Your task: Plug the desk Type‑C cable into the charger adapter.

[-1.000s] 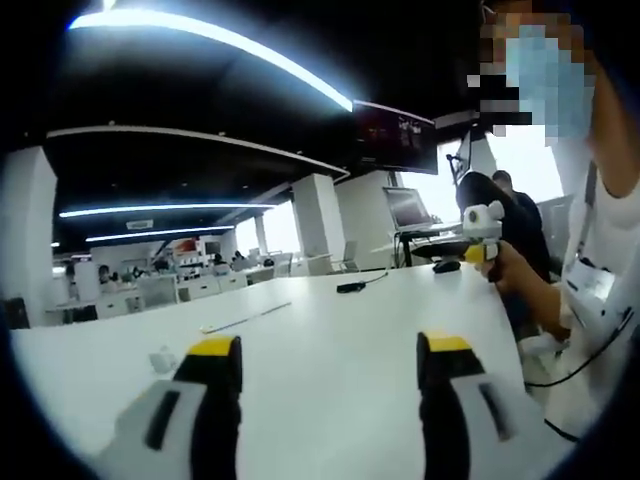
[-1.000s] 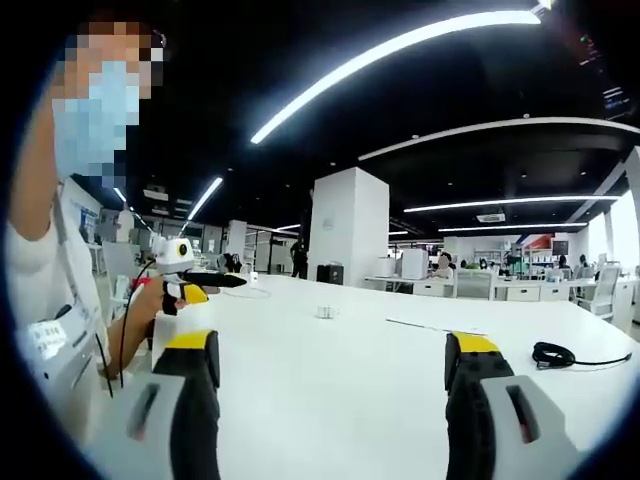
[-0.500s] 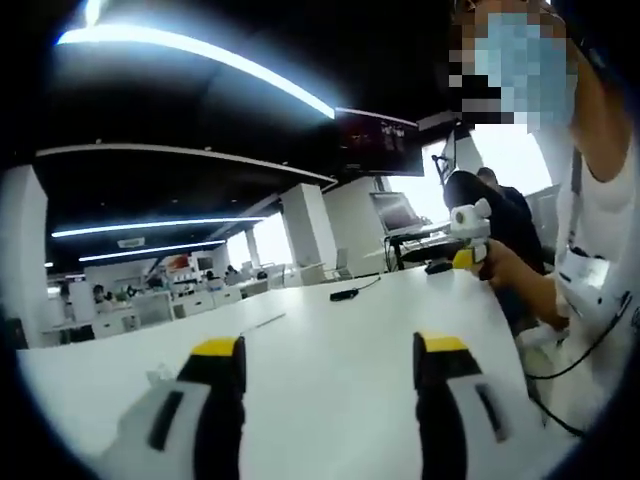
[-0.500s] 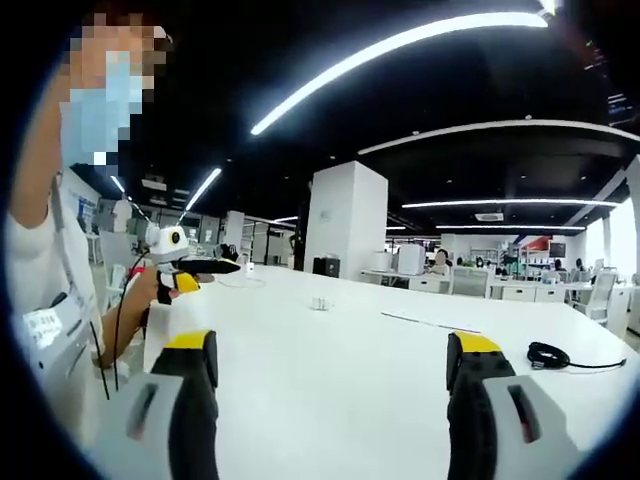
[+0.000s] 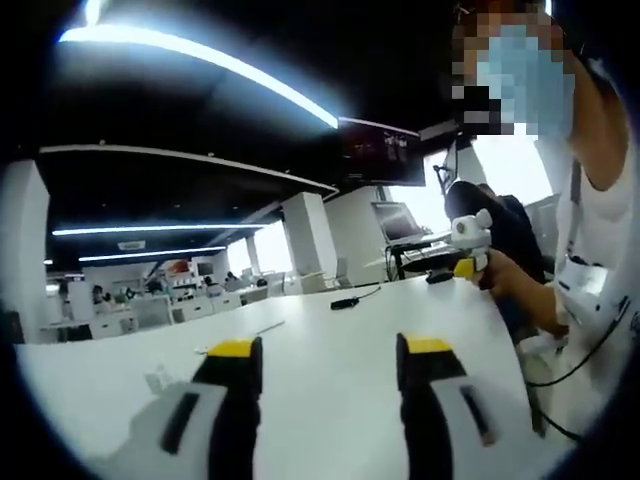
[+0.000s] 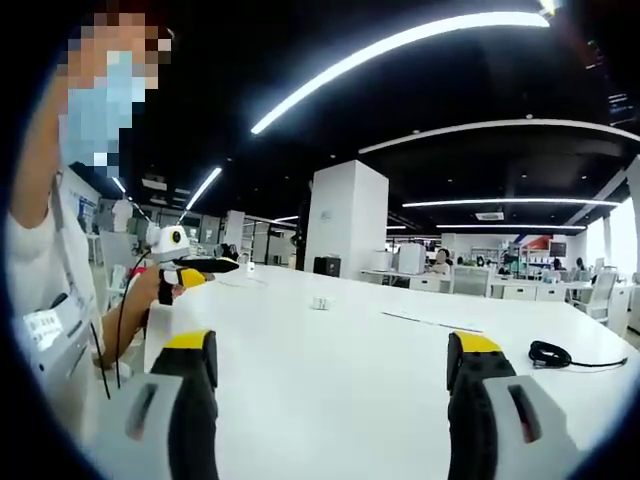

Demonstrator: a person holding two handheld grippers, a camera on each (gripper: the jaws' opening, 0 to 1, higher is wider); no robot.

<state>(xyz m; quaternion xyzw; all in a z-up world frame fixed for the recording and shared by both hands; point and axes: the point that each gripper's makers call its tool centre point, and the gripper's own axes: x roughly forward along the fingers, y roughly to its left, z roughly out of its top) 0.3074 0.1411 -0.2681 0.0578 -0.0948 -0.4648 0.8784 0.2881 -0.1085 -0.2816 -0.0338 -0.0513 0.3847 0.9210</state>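
Right gripper (image 6: pixel 335 375) wide open, empty; coiled black Type-C cable (image 6: pixel 555 354) lies lower right, nearest its right-hand jaw. Left gripper (image 5: pixel 328 375) part open, empty, over white desk (image 5: pixel 320 330).

1. The left gripper view looks low across the white desk (image 5: pixel 330 350), the person's side at its right.
2. The right gripper view looks low across the white desk (image 6: pixel 340 350), the person's side at its left.
3. Both views share the desk.
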